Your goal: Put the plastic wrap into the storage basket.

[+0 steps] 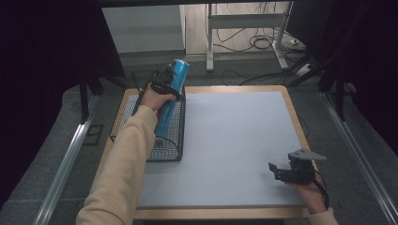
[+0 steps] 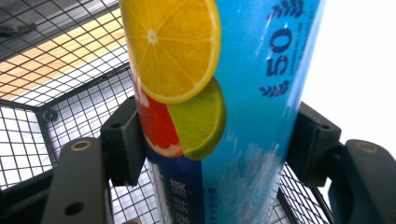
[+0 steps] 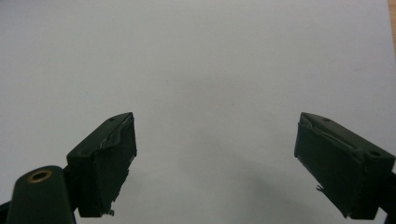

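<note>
Pale grey surface (image 1: 234, 140) with wooden edge, black wire basket (image 1: 170, 140) at its left side, left claw (image 1: 165, 83) clamped on a tall blue can (image 1: 171, 96) with citrus print, tilted inside the basket, right claw (image 1: 280, 171) empty, jaws wide, low over the surface's near right corner

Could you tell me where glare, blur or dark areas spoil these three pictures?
High view: both sides fall into near black, while the grey mat is evenly lit. Left gripper view: the upper right is blown out white, and the blue can is close and slightly soft. Right gripper view: the right gripper has dark, soft-edged jaws over a faint shadow.
</note>
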